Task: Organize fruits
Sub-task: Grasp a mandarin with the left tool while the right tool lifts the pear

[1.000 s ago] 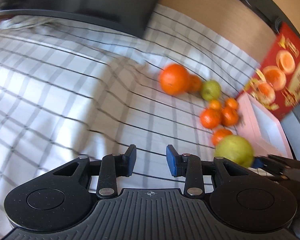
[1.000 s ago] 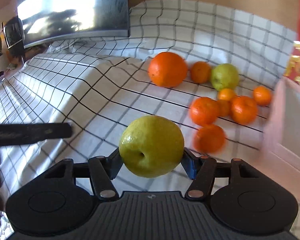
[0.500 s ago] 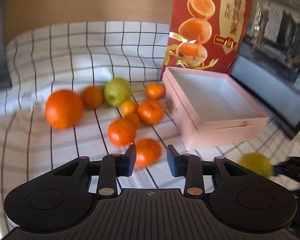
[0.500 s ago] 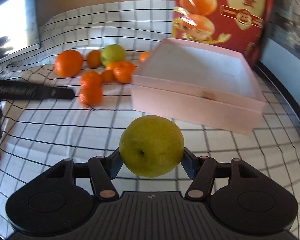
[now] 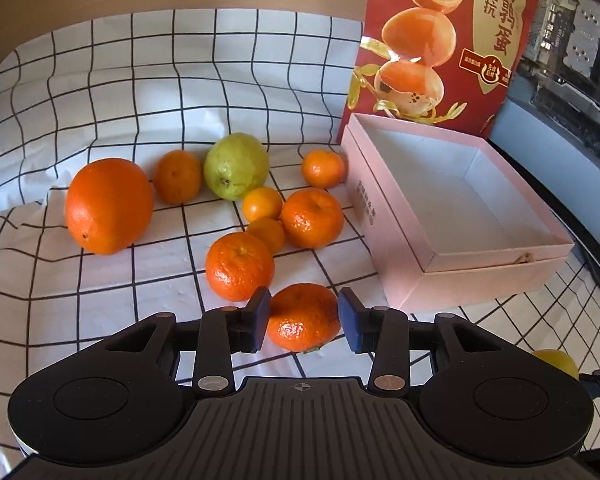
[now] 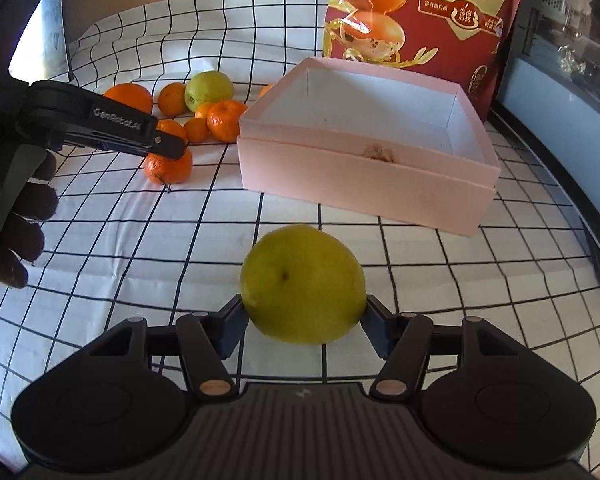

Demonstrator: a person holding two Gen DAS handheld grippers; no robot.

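Here, right gripper [image 6: 303,322] clamped on a round yellow-green pear [image 6: 302,284], empty pink cardboard box [image 6: 364,184] at twelve o'clock, left gripper [image 5: 303,320], jaws just widened, straddling a glossy orange mandarin [image 5: 302,317] untouched.

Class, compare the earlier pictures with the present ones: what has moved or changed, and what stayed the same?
Both tongs swung from the fruit pile toward the pink box. The left tongs have just been opening and now straddle a mandarin without gripping it. The right tongs stayed clamped on the yellow-green fruit. The box remains empty.
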